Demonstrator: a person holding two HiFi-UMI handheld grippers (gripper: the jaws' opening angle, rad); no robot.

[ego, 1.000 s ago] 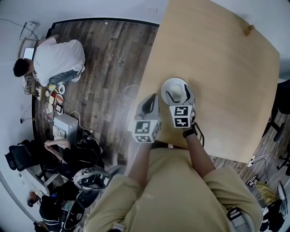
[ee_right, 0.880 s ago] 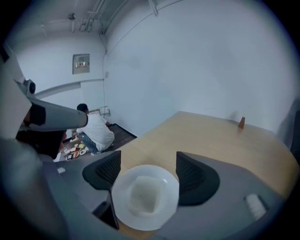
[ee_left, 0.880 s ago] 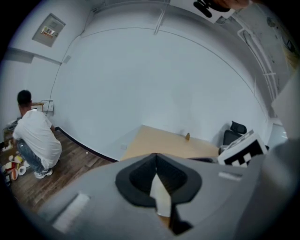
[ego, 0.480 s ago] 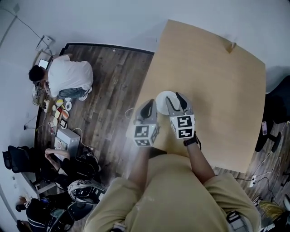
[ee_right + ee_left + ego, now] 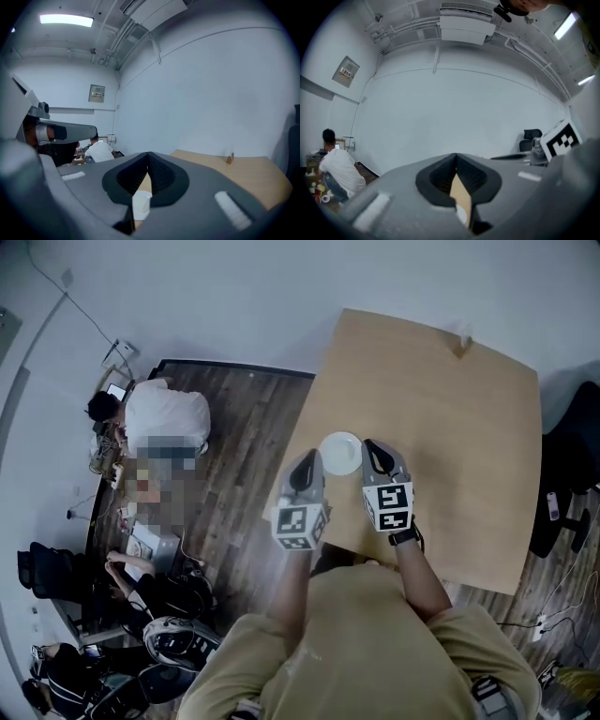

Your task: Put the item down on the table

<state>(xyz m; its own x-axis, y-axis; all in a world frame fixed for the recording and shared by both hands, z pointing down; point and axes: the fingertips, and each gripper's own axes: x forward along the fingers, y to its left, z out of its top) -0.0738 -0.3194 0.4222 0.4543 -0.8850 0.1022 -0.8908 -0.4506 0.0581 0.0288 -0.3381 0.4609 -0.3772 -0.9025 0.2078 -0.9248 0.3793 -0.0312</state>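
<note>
Wooden table carries white bowl between left gripper and right gripper tips; both pairs of jaws together, empty, right's just closed.

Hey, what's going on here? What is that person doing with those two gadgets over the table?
A person holds a pair of tongs in each hand over the near edge of a wooden table. A white bowl sits on the table just ahead of them, and neither pair touches it. The left tongs are shut and empty. The right tongs have just closed with nothing between them. The bowl looks already put down.
</note>
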